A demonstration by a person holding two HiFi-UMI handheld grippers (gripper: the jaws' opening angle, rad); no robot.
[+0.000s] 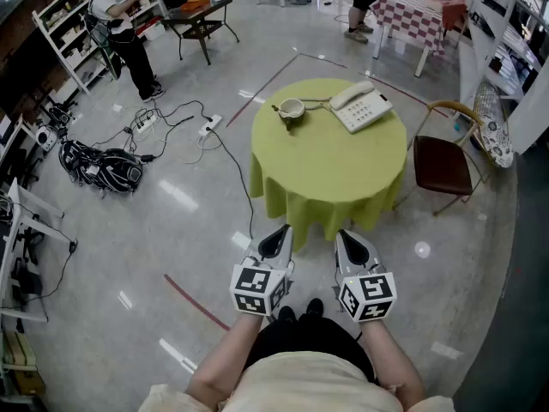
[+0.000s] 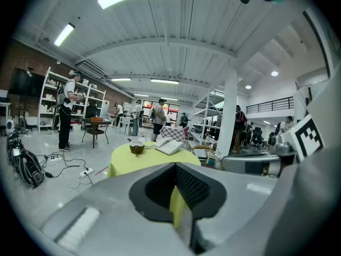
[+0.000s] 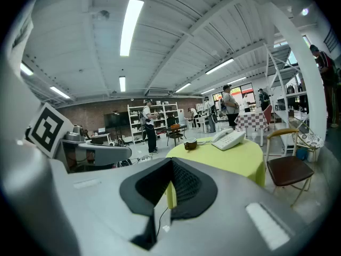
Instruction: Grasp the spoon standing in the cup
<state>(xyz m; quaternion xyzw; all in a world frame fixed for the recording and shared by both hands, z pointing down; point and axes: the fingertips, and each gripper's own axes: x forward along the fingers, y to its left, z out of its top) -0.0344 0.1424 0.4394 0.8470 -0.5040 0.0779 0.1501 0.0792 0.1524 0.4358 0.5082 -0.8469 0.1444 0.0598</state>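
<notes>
- The left tool (image 1: pixel 276 240) and the right tool (image 1: pixel 353 245) are held side by side just ahead of the person. Each has its jaws pressed together with nothing in them (marker cubes facing up).
- At 12 o'clock, well apart from both tools, stands a round bench (image 1: pixel 326 174) under a yellow-green cloth.
- A brown chair (image 1: pixel 442 163) stands at the bench's 3 o'clock.
- The cup (image 1: pixel 292 109) sits at the bench's 11 o'clock, near its far edge. The spoon in it is too small to make out.
- A white telephone (image 1: pixel 360 107) lies near the cup, at 1 o'clock.

Head view: high, facing steeply down, well back from the round table (image 1: pixel 330 166). Both gripper views: low, nearly level, facing it. All share table, cup (image 1: pixel 292 108), telephone (image 1: pixel 360 107).
</notes>
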